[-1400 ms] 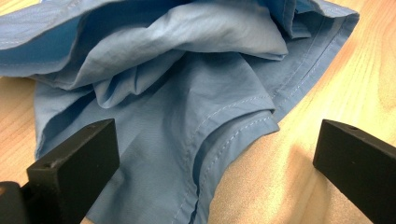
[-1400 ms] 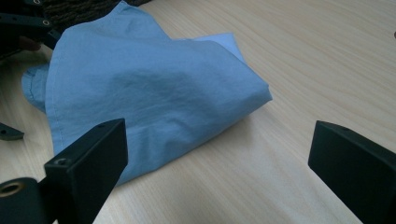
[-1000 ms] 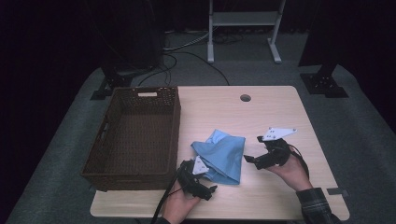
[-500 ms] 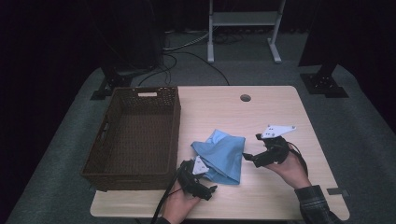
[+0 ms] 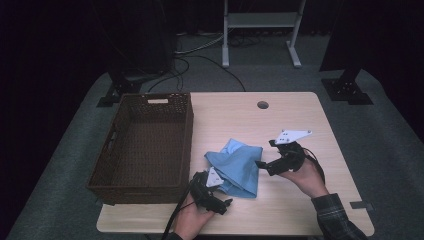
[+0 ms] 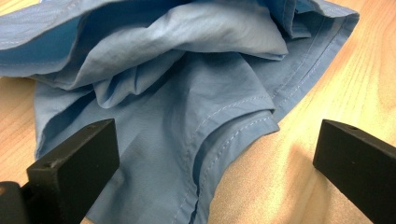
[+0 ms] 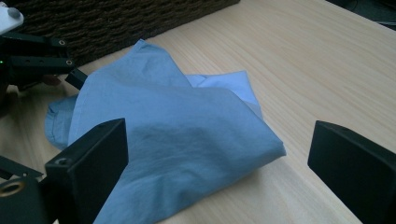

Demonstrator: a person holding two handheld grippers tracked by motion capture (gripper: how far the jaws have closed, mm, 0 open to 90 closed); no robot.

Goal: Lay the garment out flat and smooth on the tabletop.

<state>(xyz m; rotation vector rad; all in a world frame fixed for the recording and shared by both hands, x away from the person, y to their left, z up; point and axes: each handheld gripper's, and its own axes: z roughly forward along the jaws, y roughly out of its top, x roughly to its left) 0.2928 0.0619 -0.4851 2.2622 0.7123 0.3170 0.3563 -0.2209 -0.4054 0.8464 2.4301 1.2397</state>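
Observation:
A crumpled blue cloth (image 5: 235, 167) lies on the wooden table (image 5: 290, 115), just right of the basket. My left gripper (image 5: 219, 189) is at the cloth's near left corner and stands open. In the left gripper view, the cloth's stitched hem (image 6: 233, 130) lies between the wide-spread jaws of that gripper (image 6: 217, 140). My right gripper (image 5: 265, 154) is open at the cloth's right edge. In the right gripper view, the folded blue cloth (image 7: 177, 135) reaches in between the jaws of that gripper (image 7: 219, 140), and the left gripper (image 7: 42, 60) shows beyond it.
A dark brown wicker basket (image 5: 115, 150) sits empty on the table's left side, its wall (image 7: 116, 23) close behind the cloth. A cable hole (image 5: 262, 105) is at the table's back. Bare wood stretches to the right and far side.
My right gripper has crept slightly left, closer to the cloth's right edge. The left gripper and the cloth have stayed put.

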